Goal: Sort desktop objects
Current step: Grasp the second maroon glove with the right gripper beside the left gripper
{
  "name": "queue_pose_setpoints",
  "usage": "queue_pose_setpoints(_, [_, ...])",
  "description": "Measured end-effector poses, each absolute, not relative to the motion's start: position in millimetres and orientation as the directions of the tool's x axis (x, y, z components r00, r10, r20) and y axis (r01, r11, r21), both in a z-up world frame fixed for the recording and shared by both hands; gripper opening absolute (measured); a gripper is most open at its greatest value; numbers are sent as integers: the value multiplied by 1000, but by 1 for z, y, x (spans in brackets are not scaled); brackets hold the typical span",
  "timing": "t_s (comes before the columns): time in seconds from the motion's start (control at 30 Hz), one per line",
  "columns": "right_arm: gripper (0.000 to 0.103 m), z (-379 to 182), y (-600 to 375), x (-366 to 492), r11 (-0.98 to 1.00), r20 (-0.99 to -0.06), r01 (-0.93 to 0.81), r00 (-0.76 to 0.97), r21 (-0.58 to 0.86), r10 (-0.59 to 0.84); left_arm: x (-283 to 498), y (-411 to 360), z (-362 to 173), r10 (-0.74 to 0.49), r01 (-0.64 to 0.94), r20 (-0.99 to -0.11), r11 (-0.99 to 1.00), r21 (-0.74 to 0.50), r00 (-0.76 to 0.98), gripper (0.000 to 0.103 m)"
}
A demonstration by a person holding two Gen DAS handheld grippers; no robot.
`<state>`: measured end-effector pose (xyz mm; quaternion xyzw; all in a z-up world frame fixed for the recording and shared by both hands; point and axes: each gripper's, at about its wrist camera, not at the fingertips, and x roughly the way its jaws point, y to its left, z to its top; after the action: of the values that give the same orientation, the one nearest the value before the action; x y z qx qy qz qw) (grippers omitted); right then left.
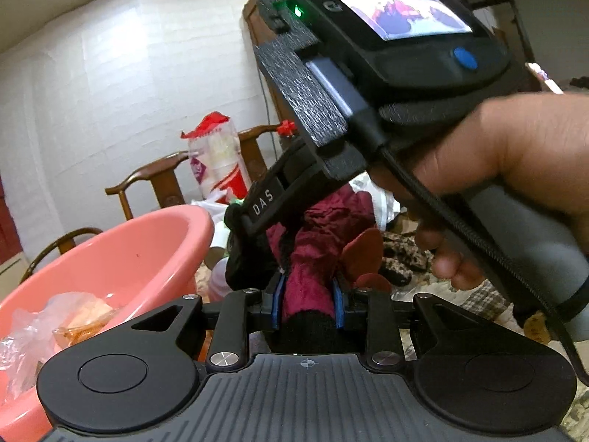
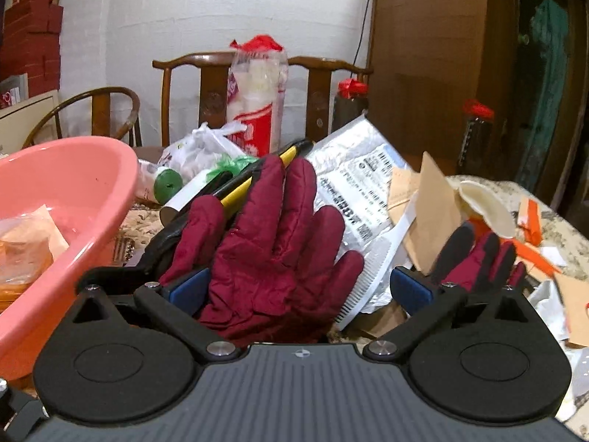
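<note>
The left claw (image 1: 308, 304) clamps a padded maroon fabric glove (image 1: 313, 265) while the right claw (image 2: 300, 291), pads spread wide around it, looks mid-handover; next, probably, a carry to the pink plastic basin (image 2: 92, 169) at left.

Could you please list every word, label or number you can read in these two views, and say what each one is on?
"DAS": white letters on the right tongs' black arm.
Silver pouch: printed label with barcodes, too blurred to read.
Red-and-white bag: print unreadable.
Red boxes: no legible text.
</note>
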<state>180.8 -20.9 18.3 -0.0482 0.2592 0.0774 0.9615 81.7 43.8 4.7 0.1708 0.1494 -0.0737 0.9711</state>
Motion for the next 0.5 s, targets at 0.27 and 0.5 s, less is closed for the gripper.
queue_pose_setpoints(0.27, [25,9,-28,164,972,-474,-227,863,-54,175,83,44,5,-90,190,-309,931,312,947,25])
queue_pose_setpoints(0.5, [24,31,-53,140,971,-386,-239,894,16,227,73,39,21,-89,168,-245,930,325,965,25])
